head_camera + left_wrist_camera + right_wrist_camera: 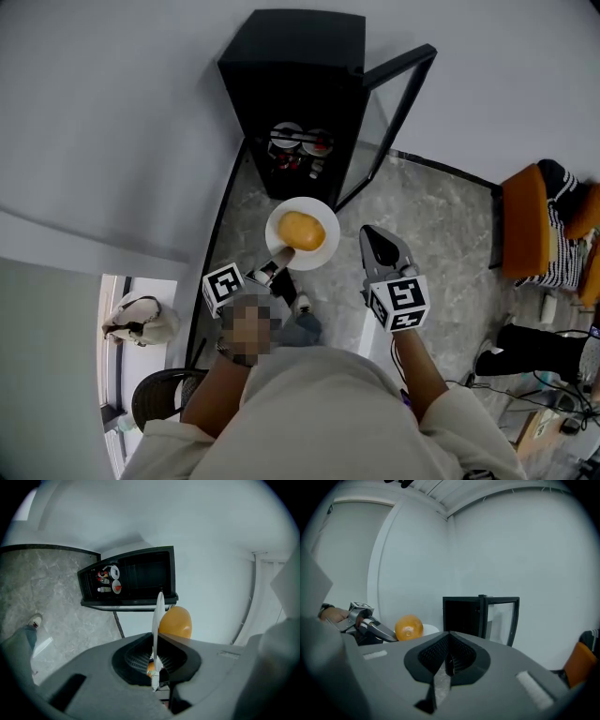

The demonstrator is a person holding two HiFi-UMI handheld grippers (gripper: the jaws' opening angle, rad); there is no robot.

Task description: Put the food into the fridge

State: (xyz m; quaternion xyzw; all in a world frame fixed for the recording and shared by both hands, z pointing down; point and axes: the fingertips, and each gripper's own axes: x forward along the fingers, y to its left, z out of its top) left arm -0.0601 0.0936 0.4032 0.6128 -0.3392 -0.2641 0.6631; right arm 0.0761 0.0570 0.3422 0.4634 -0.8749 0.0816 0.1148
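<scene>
Both forearms reach forward. My left tongs [281, 255] lie nearly level, jaws clamped on the near rim of the plate [279, 217], with the food [302, 231] sitting just past the tips. My right tongs [375, 240] ride beside them to the right, tipped slightly down, jaws together on nothing. Ahead of both stands the fridge [300, 56], its door [396, 111] open. The left gripper view shows the plate edge-on, and the right gripper view shows the food from the side.
</scene>
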